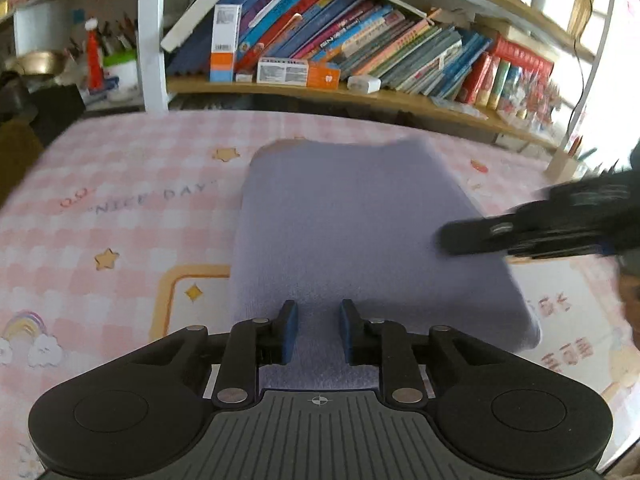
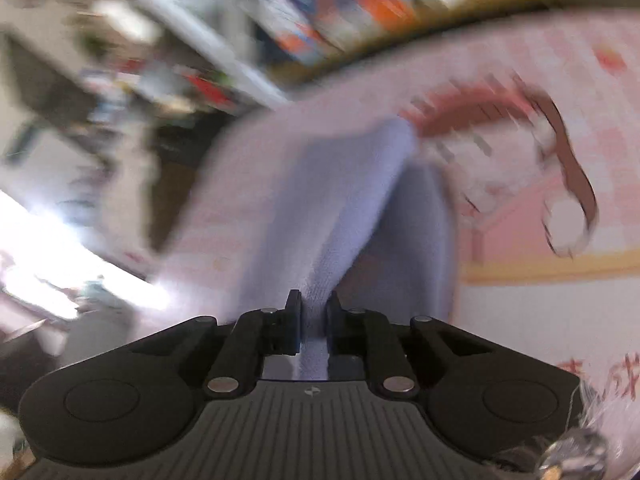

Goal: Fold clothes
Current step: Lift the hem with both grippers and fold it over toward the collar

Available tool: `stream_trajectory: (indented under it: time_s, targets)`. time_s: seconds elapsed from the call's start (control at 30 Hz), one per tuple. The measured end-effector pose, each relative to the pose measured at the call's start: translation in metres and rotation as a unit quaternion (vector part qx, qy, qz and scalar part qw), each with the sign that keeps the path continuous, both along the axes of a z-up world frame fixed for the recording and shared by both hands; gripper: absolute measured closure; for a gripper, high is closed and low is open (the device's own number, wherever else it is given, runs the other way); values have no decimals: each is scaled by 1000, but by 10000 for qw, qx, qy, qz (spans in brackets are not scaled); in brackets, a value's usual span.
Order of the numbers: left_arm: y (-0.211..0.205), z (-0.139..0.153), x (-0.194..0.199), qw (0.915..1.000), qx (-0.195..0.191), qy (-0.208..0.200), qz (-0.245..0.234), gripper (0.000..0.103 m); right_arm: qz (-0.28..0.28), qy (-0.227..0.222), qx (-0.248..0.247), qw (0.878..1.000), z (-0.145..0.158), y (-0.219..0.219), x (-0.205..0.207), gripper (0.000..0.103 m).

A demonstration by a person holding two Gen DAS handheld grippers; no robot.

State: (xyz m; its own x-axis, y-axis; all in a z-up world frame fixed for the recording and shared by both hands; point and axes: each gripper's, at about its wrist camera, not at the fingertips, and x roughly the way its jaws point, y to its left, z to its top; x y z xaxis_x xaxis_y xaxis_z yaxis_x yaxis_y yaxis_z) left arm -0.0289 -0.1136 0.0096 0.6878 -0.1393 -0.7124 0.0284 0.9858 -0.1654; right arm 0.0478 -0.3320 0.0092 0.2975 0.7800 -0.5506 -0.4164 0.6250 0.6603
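Observation:
A lavender garment (image 1: 352,232) lies folded in a rough rectangle on the pink checked play mat (image 1: 120,216). My left gripper (image 1: 319,334) is open just above the garment's near edge, with cloth showing between the jaws. My right gripper (image 2: 314,320) is shut on a raised fold of the same lavender garment (image 2: 340,208); this view is blurred by motion. In the left wrist view the right gripper (image 1: 448,240) reaches in from the right over the garment's right edge.
A wooden bookshelf (image 1: 360,96) with many leaning books stands behind the mat. A white shelf post (image 1: 154,40) rises at the back left. The mat's cartoon print (image 2: 560,184) lies right of the garment.

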Motion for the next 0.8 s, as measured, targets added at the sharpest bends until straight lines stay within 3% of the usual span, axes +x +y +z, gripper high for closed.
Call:
stream_trajectory:
  time_s: [0.1,0.17,0.23,0.33,0.43,0.57,0.63,0.8]
  targets:
    - [2,-5,-1,9998,-171,72,28,78,-309,247,-326,9987,-7,-8,-9,93]
    - [-5,-5,-1,9999,-69,61,-61,78,-650,596,-585,9944,-29,-12,-3,93]
    - [-11,-5,0,9998,87,49,-145,77,-880,927,-484,9906,-49,-18,3,93]
    - [-12,-2,-1,9995,222,35,-243,76,-832,802,-556,9917,-43,-17,0,90]
    - [-5,8,-5,9998,111,-65,-151,76,-860,604,-695,9920,-35,-18,-5,78]
    - [10,20,-14,9997,23,-242,57,73,-962,335,-877,9909,-25,-27,-16,72]
    - [16,23,-17,9995,32,-268,174,71,-1070,252,-1013,9888,-19,-32,-23,57]
    - [23,23,-21,9987,40,-239,438,63,-1256,145,-1416,9818,-15,-39,-41,36]
